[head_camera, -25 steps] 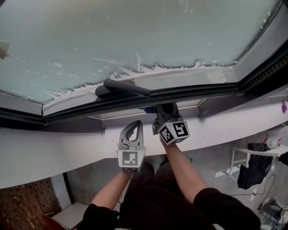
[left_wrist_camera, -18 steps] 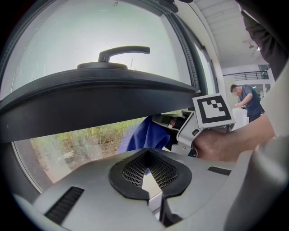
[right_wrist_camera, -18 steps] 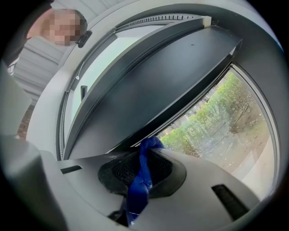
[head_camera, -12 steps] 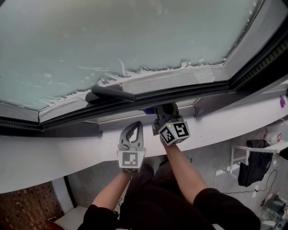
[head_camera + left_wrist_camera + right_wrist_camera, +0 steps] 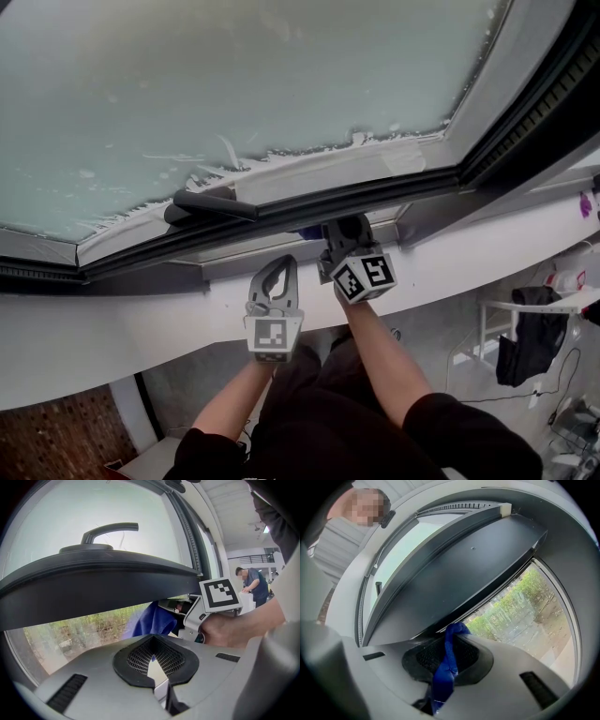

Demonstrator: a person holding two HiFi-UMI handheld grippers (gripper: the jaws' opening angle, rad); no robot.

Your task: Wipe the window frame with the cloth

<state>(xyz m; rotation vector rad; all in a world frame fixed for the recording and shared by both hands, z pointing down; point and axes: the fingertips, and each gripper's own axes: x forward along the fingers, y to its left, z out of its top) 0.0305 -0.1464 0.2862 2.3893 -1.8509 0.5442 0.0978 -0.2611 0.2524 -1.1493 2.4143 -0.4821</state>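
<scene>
Clamped blue cloth (image 5: 446, 667) between fingers of right gripper (image 5: 449, 645), raised to lower edge of dark window frame (image 5: 464, 573). Pressed cloth's top end up against that edge, just under the glass. Held left gripper (image 5: 154, 652) lower, just beside right one, off the frame, fingers closed together on nothing. Noted black handle (image 5: 211, 204) on frame, left of both grippers.
</scene>
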